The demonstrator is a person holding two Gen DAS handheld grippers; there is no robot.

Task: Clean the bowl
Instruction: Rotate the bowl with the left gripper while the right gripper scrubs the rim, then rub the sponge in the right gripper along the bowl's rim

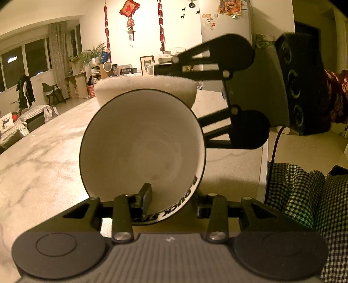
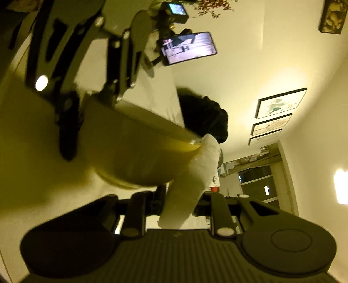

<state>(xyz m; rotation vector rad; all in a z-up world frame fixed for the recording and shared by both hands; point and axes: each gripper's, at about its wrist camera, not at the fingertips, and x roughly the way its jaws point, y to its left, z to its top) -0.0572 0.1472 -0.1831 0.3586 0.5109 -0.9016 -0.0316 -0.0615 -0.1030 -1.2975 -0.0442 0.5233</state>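
Left tongs (image 1: 171, 204) grip the bowl (image 1: 142, 150) by its near rim: one finger (image 1: 144, 197) sits inside the bowl, the other outside behind the wall. The jaws are easing apart, with the rim between them and pads on it. Bowl is tipped on edge, mouth facing the left camera, held above the marble counter (image 1: 43, 152). White inside, dark rim line, black lettering on the outer wall near the bottom.

Right tongs (image 2: 180, 209) are clenched on a white sponge (image 2: 195, 174). Right view: sponge runs up from between the fingers and its far end touches the bowl's (image 2: 130, 148) outer wall near the rim. Left view: the sponge (image 1: 145, 87) shows as a wide pale band behind the bowl's top edge, with the right tongs (image 1: 187, 65) coming in from the right side.

Left view only: bowl's inside, the lettering, checked cloth (image 1: 304, 196) at lower right, hanging red ornaments (image 1: 130, 19), window (image 1: 26, 63) at left.

Right view only: bowl's outside, blurred and yellowish; left tongs (image 2: 71, 122) from the far side on the rim; a lit phone (image 2: 189, 48) on a stand; framed pictures (image 2: 280, 102) on the wall. This view is rolled sideways.
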